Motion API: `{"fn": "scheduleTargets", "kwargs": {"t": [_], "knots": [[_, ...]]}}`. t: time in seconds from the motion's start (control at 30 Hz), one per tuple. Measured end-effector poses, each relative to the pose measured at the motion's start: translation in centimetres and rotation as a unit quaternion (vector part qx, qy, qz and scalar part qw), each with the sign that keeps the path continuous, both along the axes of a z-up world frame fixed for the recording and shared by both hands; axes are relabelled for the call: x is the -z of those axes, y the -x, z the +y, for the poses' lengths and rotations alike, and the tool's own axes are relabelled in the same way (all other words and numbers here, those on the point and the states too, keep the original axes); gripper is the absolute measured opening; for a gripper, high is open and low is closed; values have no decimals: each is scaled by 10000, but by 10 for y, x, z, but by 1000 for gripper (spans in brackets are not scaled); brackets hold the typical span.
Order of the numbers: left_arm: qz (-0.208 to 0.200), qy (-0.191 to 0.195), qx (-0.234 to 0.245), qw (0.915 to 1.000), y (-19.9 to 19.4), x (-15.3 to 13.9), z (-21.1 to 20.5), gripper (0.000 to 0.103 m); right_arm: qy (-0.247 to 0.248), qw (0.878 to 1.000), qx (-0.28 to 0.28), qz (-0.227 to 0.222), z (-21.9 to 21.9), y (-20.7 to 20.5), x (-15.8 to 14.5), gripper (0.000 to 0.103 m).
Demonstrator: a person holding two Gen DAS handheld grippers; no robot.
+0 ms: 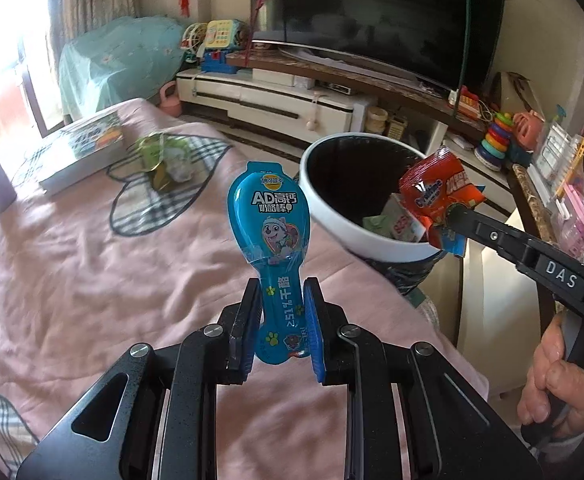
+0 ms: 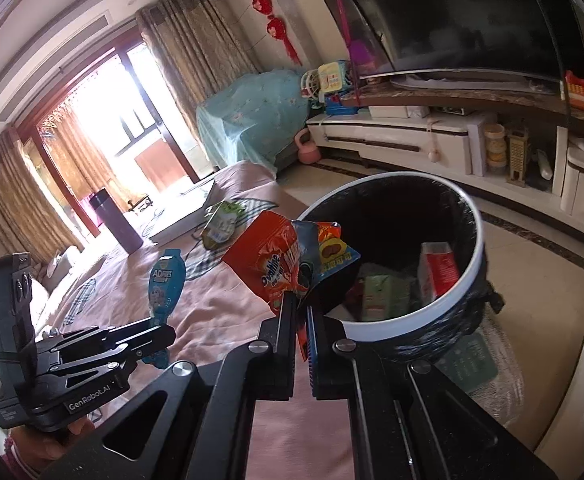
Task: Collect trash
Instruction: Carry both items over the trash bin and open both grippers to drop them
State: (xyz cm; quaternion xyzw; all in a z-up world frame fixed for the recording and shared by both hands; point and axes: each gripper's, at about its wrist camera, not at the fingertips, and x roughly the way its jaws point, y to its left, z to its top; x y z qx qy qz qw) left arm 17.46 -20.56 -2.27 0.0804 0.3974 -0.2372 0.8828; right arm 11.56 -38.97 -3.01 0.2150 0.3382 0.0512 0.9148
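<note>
My left gripper [image 1: 282,292] is shut on the narrow end of a blue cheese-stick wrapper [image 1: 270,208], which stands up above the pink cloth [image 1: 92,264]. My right gripper [image 2: 300,304] is shut on a red snack wrapper [image 2: 268,260] and a blue-and-orange wrapper [image 2: 328,248] pressed against it. Both hang at the near rim of the white-rimmed trash bin [image 2: 476,248], whose black liner holds several packets. In the left wrist view the right gripper [image 1: 452,216] holds the red wrapper [image 1: 436,192] over the bin's rim [image 1: 332,232]. The left gripper [image 2: 160,328] and its blue wrapper [image 2: 166,284] stay left of the bin.
A green wrapper [image 1: 164,160] lies on the pink cloth beside a book [image 1: 80,148]. A purple cup [image 2: 116,220] stands farther back. A white TV cabinet [image 2: 392,140] with toys and a large TV [image 1: 372,12] lies behind the bin. A hand [image 1: 560,384] grips the right handle.
</note>
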Motion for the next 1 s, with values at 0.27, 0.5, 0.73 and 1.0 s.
{"fn": "scheduleTargets", "kwargs": {"t": [0.27, 0.5, 0.73, 1.0], "knots": [[-36, 22, 202, 9998, -6, -4, -27, 20, 160, 9998, 123, 56, -23, -6, -1, 5], [-5, -30, 329, 9995, -17, -4, -50, 20, 272, 9993, 234, 142, -41, -14, 0, 5], [37, -96, 381, 9992, -27, -2, -68, 20, 342, 9989, 251, 190, -50, -21, 0, 5], [34, -179, 441, 9989, -35, -2, -83, 20, 360, 9987, 293, 199, -57, -23, -1, 5]]}}
